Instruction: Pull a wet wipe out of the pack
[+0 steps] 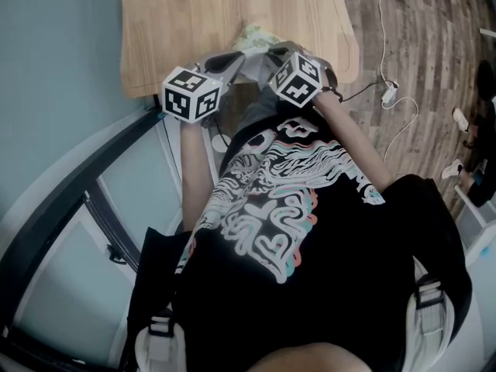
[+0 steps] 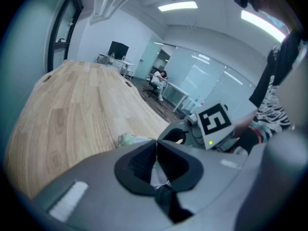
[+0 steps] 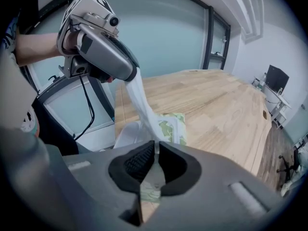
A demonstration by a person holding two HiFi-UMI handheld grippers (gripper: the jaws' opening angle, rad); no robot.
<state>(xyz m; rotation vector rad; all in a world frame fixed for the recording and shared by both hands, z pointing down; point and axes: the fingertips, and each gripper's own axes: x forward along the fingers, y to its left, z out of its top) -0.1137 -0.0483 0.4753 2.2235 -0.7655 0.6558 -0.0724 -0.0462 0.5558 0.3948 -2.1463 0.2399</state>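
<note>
A green-patterned wet wipe pack (image 3: 173, 125) lies at the near edge of the wooden table (image 1: 194, 22); in the head view the pack (image 1: 254, 34) peeks out just beyond both grippers. My left gripper (image 3: 135, 74) is raised above it and shut on a white wipe (image 3: 143, 101), which stretches taut from its jaws down into the pack. From its own camera, the left gripper (image 2: 157, 144) shows closed pads with white sheet between them. My right gripper (image 3: 156, 147) sits low at the pack, shut on the pack's near edge. The pack's opening is hidden behind the jaws.
The table edge runs right under the grippers, with a black-framed glass partition (image 1: 93, 177) below and to the left. A white cable and plug (image 1: 389, 91) lie on the wood floor at right. A person sits at a desk (image 2: 158, 81) far across the office.
</note>
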